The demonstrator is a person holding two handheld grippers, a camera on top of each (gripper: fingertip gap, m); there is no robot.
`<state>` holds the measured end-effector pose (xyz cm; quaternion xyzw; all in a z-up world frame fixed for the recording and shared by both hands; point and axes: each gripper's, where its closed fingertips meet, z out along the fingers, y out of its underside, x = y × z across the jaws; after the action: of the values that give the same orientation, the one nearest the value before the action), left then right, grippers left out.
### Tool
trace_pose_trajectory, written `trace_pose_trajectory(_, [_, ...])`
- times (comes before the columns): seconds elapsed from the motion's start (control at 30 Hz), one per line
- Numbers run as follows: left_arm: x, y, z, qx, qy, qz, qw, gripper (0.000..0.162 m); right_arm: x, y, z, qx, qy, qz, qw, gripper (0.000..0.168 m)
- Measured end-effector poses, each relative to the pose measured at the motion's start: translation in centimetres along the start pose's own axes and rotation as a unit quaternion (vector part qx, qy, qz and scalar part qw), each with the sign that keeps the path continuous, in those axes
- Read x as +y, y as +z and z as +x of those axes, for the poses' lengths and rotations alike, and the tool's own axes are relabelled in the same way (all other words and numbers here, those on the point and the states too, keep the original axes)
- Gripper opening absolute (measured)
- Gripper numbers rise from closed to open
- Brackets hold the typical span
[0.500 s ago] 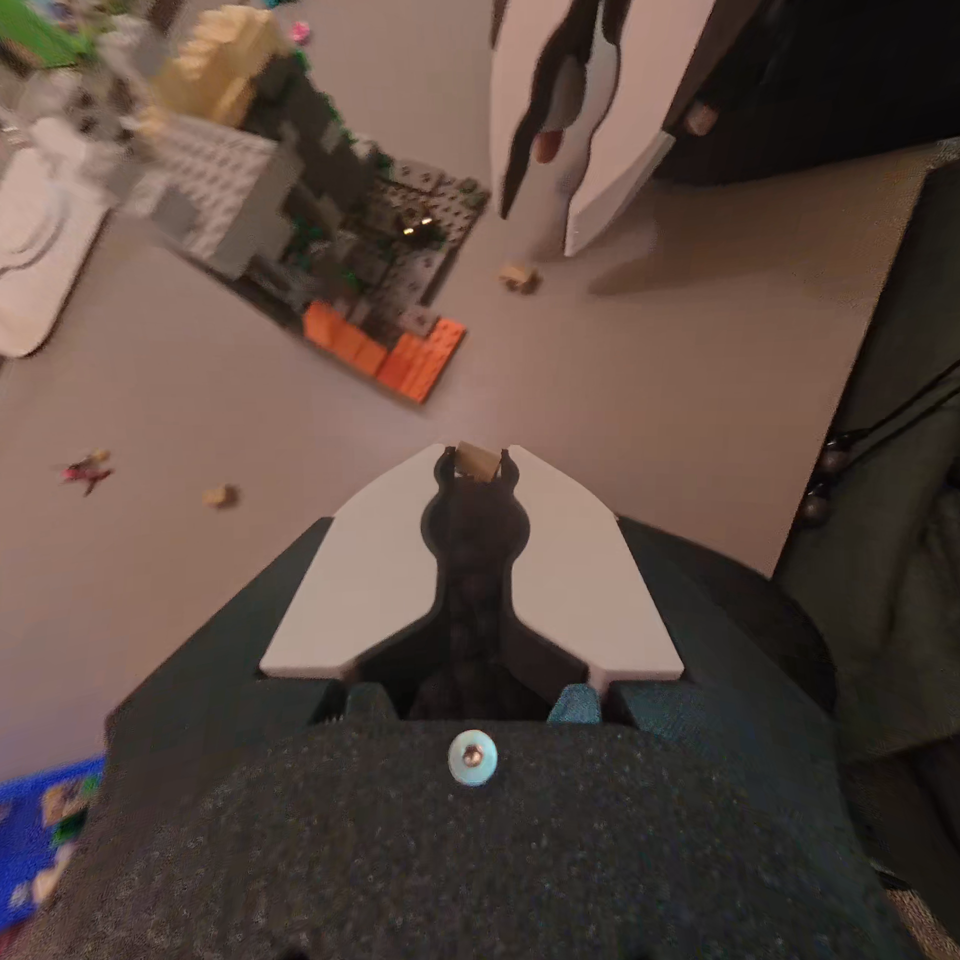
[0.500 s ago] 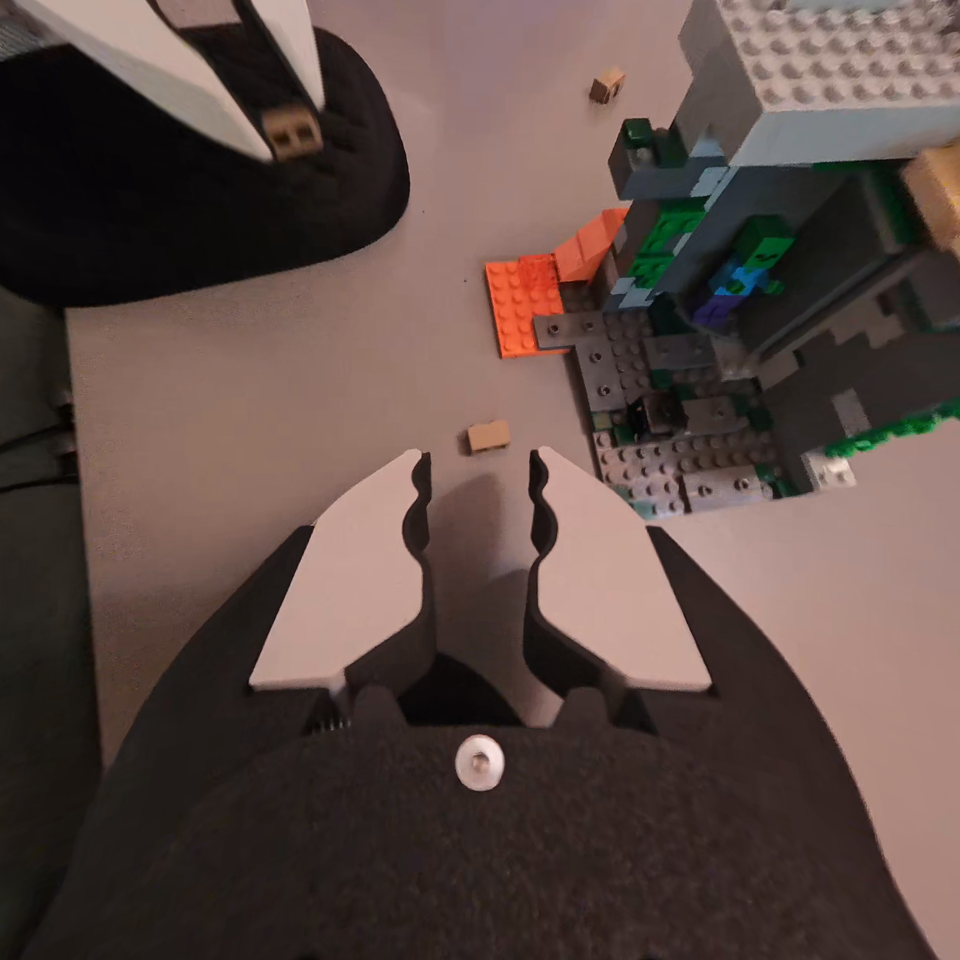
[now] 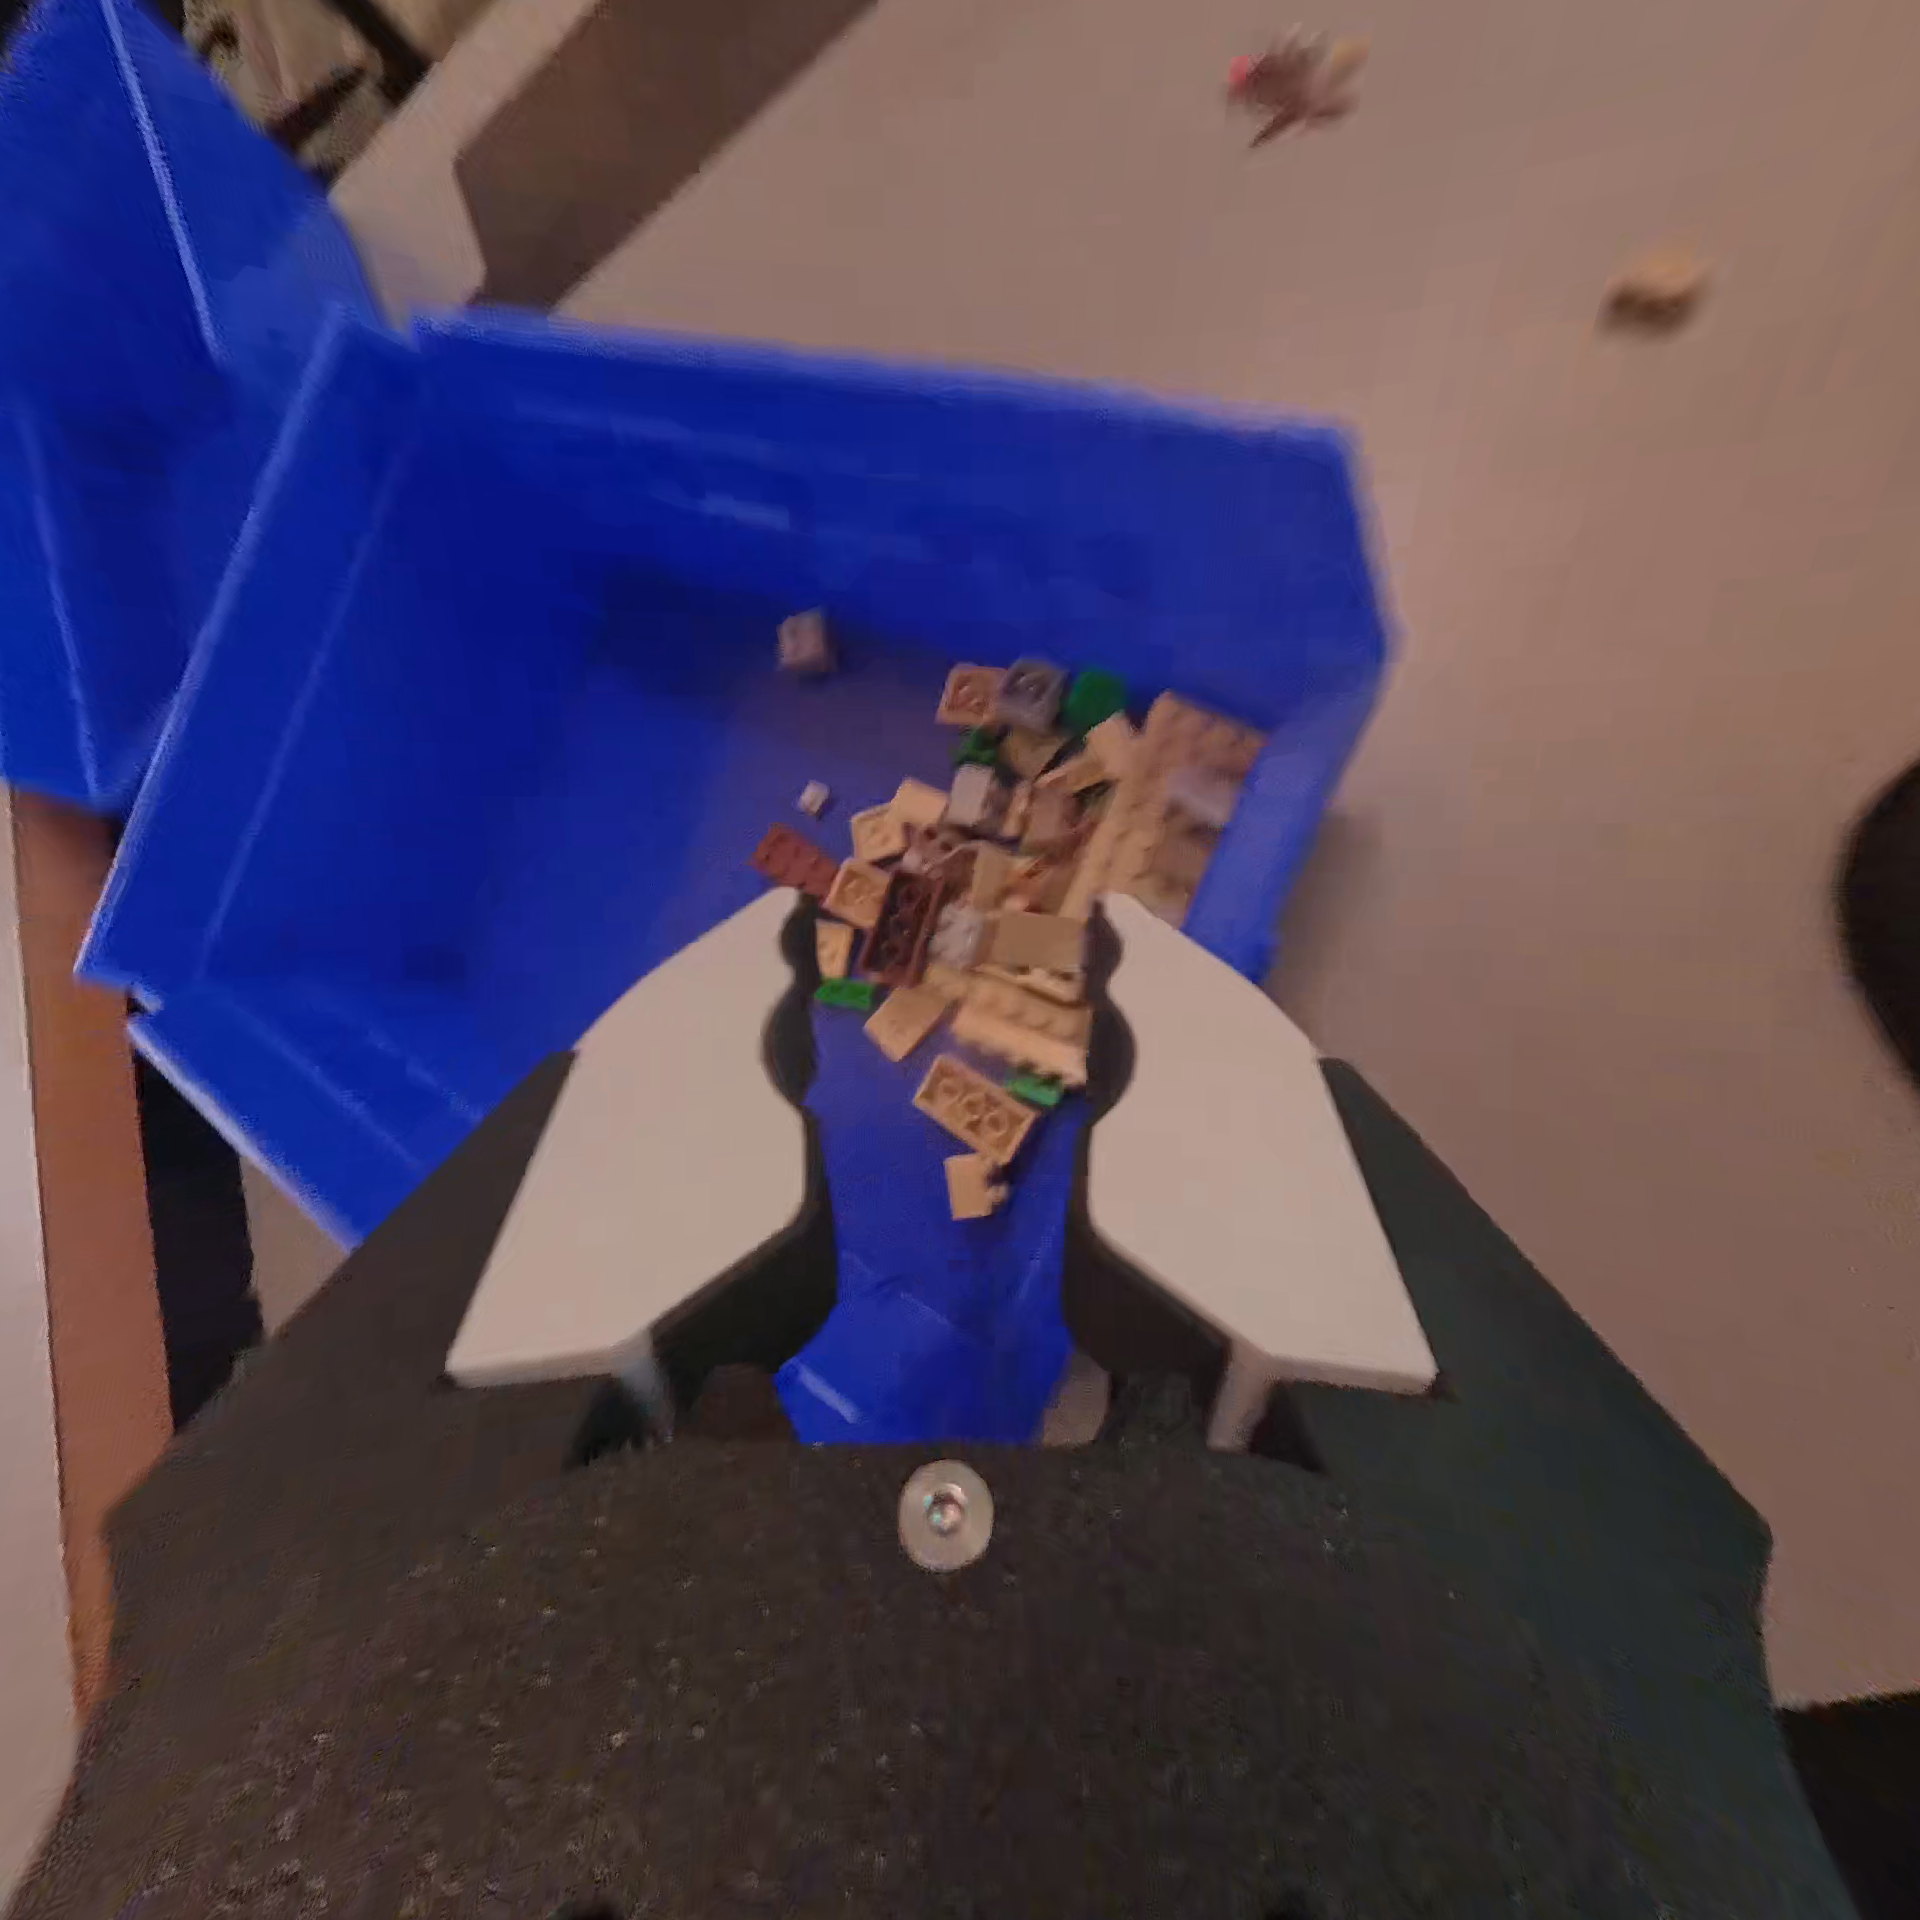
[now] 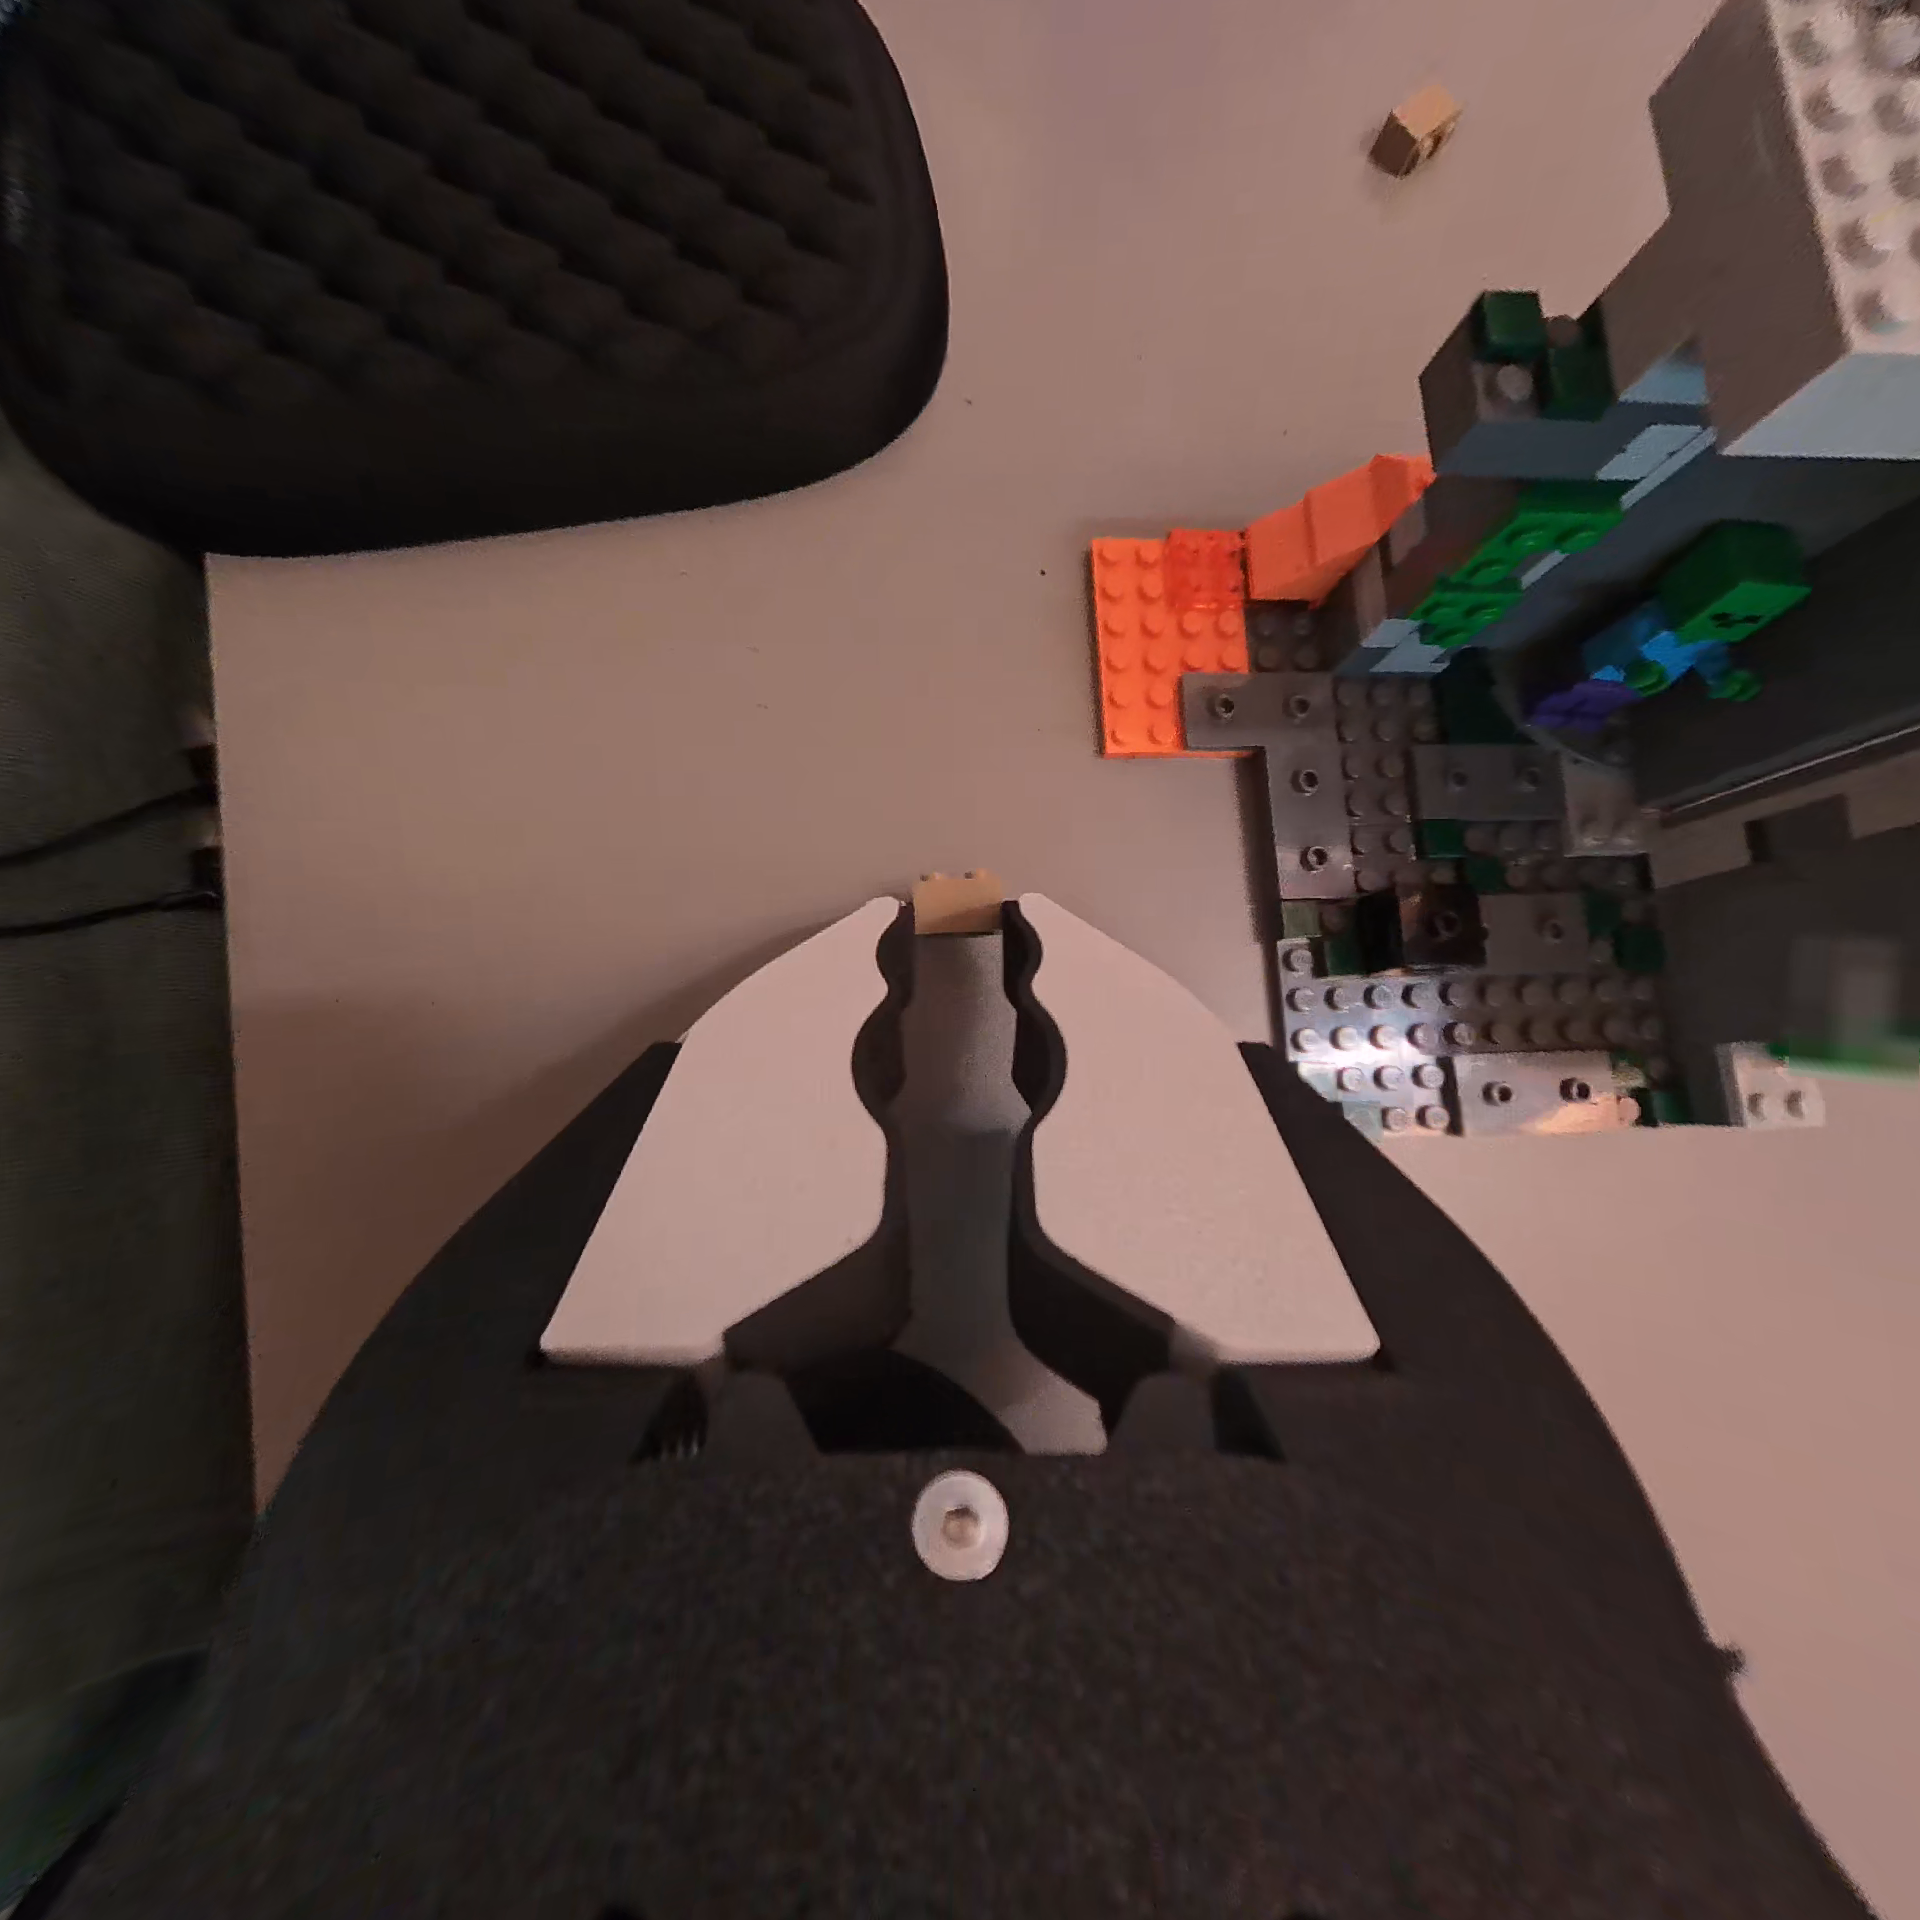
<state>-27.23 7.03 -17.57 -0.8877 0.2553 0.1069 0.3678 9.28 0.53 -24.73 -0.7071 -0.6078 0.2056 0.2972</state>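
The left gripper (image 3: 940, 914) hangs over a blue bin (image 3: 831, 436) with its fingers spread wide and nothing between them; the bin's far and right walls stand close around the heap of loose bricks (image 3: 1023, 883) below the tips, while the bin's left half is bare floor. A second blue bin (image 3: 114, 416) adjoins it at the upper left, and beyond the right wall the pale table (image 3: 1558, 623) runs open, with one tan piece (image 3: 1654, 294) and one reddish piece (image 3: 1288, 83) lying on it, both blurred. The heap is mostly tan plates with a few brown, grey and green ones, too jumbled to count. The right gripper (image 4: 958, 906) is closed down on one small tan brick (image 4: 958, 902), pinched at the very tips, low over the table. To its right, apart from the fingers, sits a grey brick model (image 4: 1507, 831) with an orange plate (image 4: 1164, 655) at its near-left corner. One more tan brick (image 4: 1415, 127) lies far ahead, and a black padded cushion (image 4: 447, 260) overlaps the table's left edge.
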Motion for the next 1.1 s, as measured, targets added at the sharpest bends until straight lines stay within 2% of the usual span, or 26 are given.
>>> trace_pose_trajectory(0.07, [0.9,0.9,-0.9,-0.012,0.0,-0.017,1.0,0.064,-0.2,-0.4,-0.3,0.003,0.004,0.011,1.0,0.016])
trace_pose_trajectory(0.13, [0.4,0.9,-0.2,-0.008,0.009,0.002,1.0,0.069,-0.6,-0.7,-0.6,0.002,0.008,0.026,1.0,0.016])
trace_pose_trajectory(0.23, [-1.6,0.2,2.2,0.006,0.034,0.069,0.997,0.067,-1.2,-1.0,-0.9,0.0,0.011,0.042,0.999,0.016])
trace_pose_trajectory(0.3, [-2.0,0.0,3.1,0.0,0.04,0.081,0.996,0.065,-1.6,-1.1,-1.1,-0.001,0.01,0.05,0.999,0.016])
trace_pose_trajectory(0.43, [-4.5,-1.5,8.5,0.073,0.064,0.164,0.982,0.052,-3.8,-1.6,-2.2,-0.029,0.018,0.105,0.994,0.016])
trace_pose_trajectory(0.53, [-7.3,-4.2,14.9,0.141,0.13,0.262,0.946,0.05,-6.9,-2.7,-3.8,-0.093,0.054,0.191,0.976,0.016])
trace_pose_trajectory(0.67, [-9.9,-8.4,22.7,0.185,0.227,0.381,0.877,0.044,-10.8,-4.8,-5.0,-0.201,0.138,0.3,0.922,0.016])
trace_pose_trajectory(0.8, [-11.5,-11.7,27.2,0.217,0.257,0.451,0.826,0.037,-12.5,-5.8,-5.6,-0.283,0.2,0.335,0.876,0.016])
trace_pose_trajectory(0.93, [-12.4,-12.8,28.9,0.213,0.281,0.476,0.806,0.034,-13.2,-6.2,-6.4,-0.34,0.229,0.343,0.845,0.016])
trace_pose_trajectory(1.07, [-12.8,-13.1,29.0,0.192,0.296,0.491,0.797,0.013,-13.4,-6.4,-6.8,-0.364,0.238,0.347,0.831,0.016])
trace_pose_trajectory(1.1, [-12.8,-13.2,28.9,0.192,0.297,0.492,0.796,0.013,-13.4,-6.4,-6.9,-0.366,0.238,0.347,0.83,0.016])
